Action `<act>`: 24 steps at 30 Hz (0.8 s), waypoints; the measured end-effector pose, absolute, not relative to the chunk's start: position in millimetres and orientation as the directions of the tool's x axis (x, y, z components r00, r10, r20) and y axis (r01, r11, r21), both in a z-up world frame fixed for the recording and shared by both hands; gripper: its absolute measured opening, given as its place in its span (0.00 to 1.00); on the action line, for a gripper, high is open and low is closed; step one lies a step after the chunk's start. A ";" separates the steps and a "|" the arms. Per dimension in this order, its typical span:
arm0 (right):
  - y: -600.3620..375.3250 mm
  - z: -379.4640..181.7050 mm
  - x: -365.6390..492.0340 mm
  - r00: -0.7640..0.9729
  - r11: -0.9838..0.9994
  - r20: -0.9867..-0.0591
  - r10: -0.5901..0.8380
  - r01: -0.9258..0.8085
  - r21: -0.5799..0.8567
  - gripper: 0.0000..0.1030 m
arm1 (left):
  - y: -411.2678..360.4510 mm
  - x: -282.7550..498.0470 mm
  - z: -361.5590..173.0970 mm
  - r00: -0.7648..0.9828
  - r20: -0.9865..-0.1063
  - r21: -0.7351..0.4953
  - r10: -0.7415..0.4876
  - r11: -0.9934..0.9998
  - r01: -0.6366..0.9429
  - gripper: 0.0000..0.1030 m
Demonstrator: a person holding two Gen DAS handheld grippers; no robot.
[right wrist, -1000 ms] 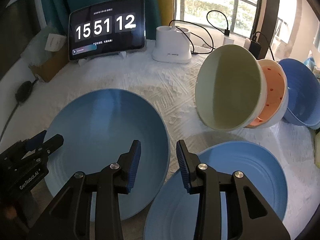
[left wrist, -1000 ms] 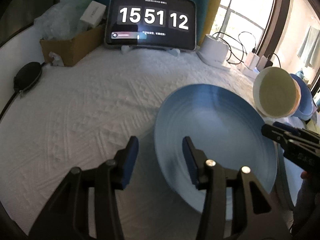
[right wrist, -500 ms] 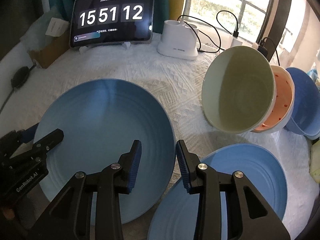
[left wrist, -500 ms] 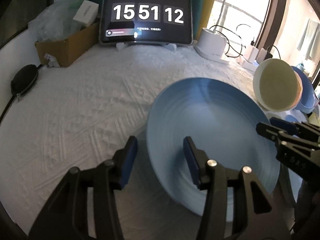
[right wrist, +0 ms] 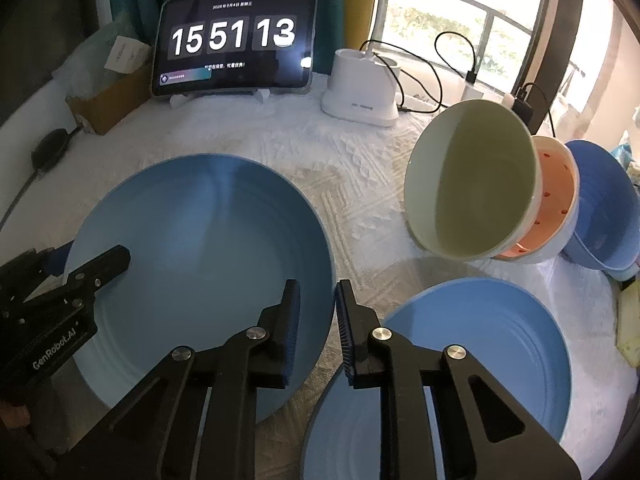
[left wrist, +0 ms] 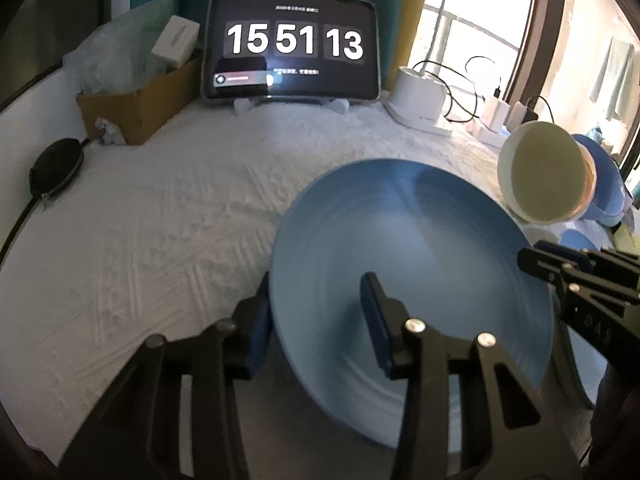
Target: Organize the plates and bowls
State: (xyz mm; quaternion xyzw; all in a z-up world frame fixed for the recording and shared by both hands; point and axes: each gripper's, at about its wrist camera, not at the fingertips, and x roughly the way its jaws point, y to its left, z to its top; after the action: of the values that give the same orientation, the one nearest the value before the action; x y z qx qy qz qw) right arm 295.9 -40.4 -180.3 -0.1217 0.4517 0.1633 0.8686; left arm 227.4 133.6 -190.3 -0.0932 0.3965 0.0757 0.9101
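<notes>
The light blue plate [right wrist: 200, 264] sits near the middle of the white quilted cloth [left wrist: 160, 220], tilted, its near side off the cloth. Both tools straddle its rim from opposite sides.

Left gripper [left wrist: 316, 320]: jaws have just been closing, the plate's left rim between them, one finger inside the dish and one outside and underneath. Whether the pads press on it cannot be told; the frame is blurred there.

Right gripper [right wrist: 318, 320]: jaws have just been closing, the plate's right rim between them. In the right wrist view a narrow gap shows beside the rim, so contact appears partial or not yet made.

A second, darker blue plate [right wrist: 480, 340] lies flat toward the near right edge, just beside the first. Nested bowls, a cream bowl [right wrist: 472, 184] foremost, lean on their sides at the right edge.

Risks, as judged:
- A two-sided hold on a smooth, thin rim: if one side grips before the other, the plate may pivot or slide out.
- Unequal lifting would tilt the plate further and strain both holds.
- Carrying it rightward could strike the darker plate's rim or nudge the leaning bowls, which look unstable.
</notes>
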 end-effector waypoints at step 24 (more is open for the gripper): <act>-75.4 -153.3 270.2 0.618 0.933 -0.755 0.219 -0.360 -0.025 0.19 | 104.8 203.6 -157.9 0.732 -0.679 -0.104 0.056 0.980 -0.171 0.42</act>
State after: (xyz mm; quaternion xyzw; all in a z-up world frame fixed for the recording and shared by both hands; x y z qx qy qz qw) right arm 270.2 -75.4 -153.3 -0.0870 0.4058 0.1615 0.8953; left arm 203.6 104.8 -157.9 -0.0796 0.3606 0.0611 0.9273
